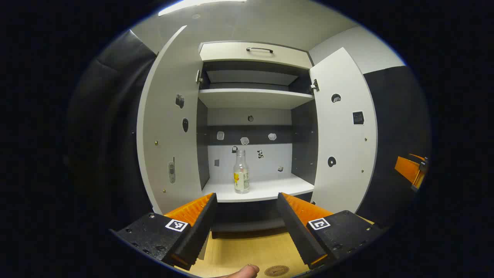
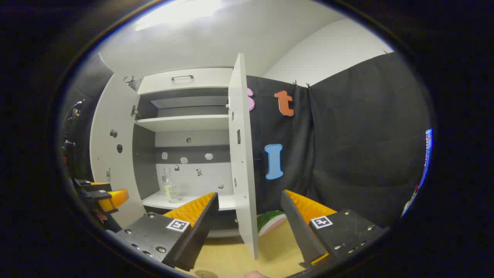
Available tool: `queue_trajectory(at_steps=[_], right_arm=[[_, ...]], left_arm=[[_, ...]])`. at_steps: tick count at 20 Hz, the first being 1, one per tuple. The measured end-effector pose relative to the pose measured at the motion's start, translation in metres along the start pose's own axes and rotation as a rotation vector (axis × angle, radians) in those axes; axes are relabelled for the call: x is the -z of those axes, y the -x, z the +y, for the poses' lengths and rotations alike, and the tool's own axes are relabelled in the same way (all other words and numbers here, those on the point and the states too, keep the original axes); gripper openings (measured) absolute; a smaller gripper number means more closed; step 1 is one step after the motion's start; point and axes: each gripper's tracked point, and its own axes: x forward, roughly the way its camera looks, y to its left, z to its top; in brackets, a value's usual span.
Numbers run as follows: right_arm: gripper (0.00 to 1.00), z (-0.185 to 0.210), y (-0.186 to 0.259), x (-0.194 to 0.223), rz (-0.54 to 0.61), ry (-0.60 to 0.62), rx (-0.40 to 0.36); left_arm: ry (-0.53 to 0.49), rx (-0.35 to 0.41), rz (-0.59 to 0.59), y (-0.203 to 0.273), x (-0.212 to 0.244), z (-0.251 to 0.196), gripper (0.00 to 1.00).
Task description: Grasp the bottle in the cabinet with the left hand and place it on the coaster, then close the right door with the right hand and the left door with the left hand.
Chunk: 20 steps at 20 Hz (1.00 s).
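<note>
1 bottle [image 1: 241, 172] in the cabinet [image 1: 254, 98], label writing unreadable.

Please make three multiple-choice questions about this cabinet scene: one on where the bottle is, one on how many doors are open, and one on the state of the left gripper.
1. Where does the bottle stand?
A. On the lower shelf
B. On the coaster
C. Between the left gripper's fingers

2. How many cabinet doors are open?
A. None
B. One
C. Two

3. What state is the left gripper in?
A. Shut on the bottle
B. Open and holding nothing
C. Shut on a door edge

Answers:
1. A, the bottle stands upright on the lower shelf, well behind the fingertips.
2. C, the left door and the right door both swing outward.
3. B, its fingers stand wide apart in front of the cabinet, with nothing between them.
</note>
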Motion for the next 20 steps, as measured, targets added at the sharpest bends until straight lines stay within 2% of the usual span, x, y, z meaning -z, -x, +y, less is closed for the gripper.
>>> queue_trajectory(at_steps=[1, 8, 10, 13, 17, 20], right_arm=[[0.98, -0.001, 0.000, 0.000, 0.000, -0.002, -0.004], [0.98, 0.001, -0.004, 0.011, 0.034, -0.018, -0.012], [0.98, 0.013, -0.006, 0.007, 0.023, -0.027, -0.036], [0.98, 0.024, -0.006, 0.000, 0.006, -0.044, -0.063], [0.98, 0.045, -0.005, -0.010, -0.022, -0.077, -0.126], [0.98, 0.055, -0.009, -0.009, -0.011, -0.052, -0.142]], left_arm=[[-0.007, -0.002, -0.002, 0.003, -0.001, -0.001, 0.97], [-0.064, -0.012, -0.023, 0.018, -0.002, 0.005, 0.98], [-0.090, -0.002, -0.021, 0.021, 0.001, 0.004, 0.97], [-0.074, 0.041, 0.010, 0.026, 0.010, -0.004, 0.97], [-0.042, 0.028, 0.031, 0.026, 0.018, 0.008, 0.98], [-0.033, 0.012, 0.030, 0.019, 0.021, 0.025, 0.97]])
